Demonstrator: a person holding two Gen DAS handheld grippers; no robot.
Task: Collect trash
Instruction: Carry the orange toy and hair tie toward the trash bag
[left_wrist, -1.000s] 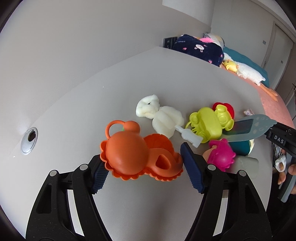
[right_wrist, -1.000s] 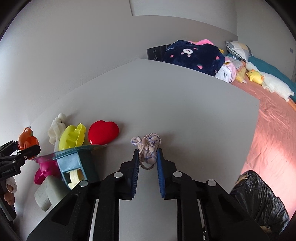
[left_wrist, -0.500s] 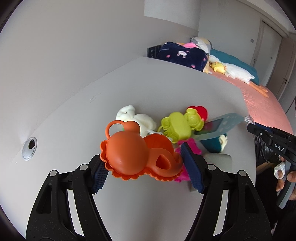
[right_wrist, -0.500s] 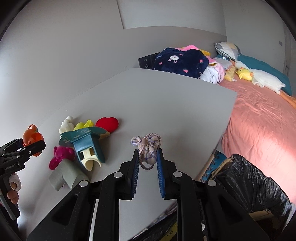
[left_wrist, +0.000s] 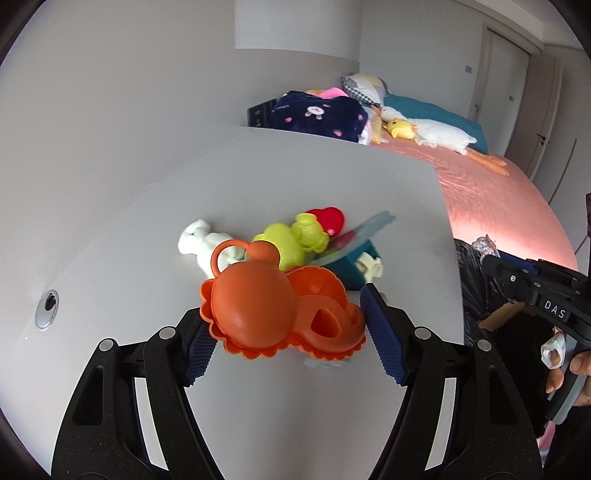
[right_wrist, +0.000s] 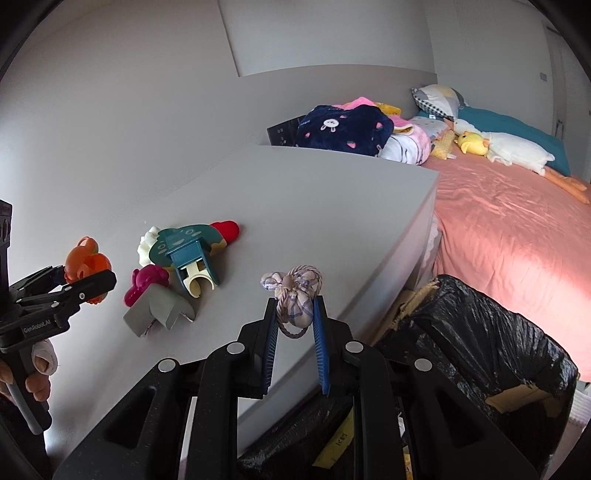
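Hovering near the table edge, the right gripper (right_wrist: 294, 314) pinches a plaid fabric knot (right_wrist: 295, 295) (bin liner (right_wrist: 480, 332) just beyond); releasing early would drop it beside the bin. The left gripper (left_wrist: 284, 325) clamps an orange mold (left_wrist: 269, 310) above the table (left_wrist: 295, 177).

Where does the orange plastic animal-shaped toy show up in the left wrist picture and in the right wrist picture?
Left wrist view: the orange plastic animal-shaped toy sits low in the centre, between the left gripper's blue pads.
Right wrist view: it is at the far left edge, in that same gripper.
Shared landmark: the red heart-shaped toy on the grey table.
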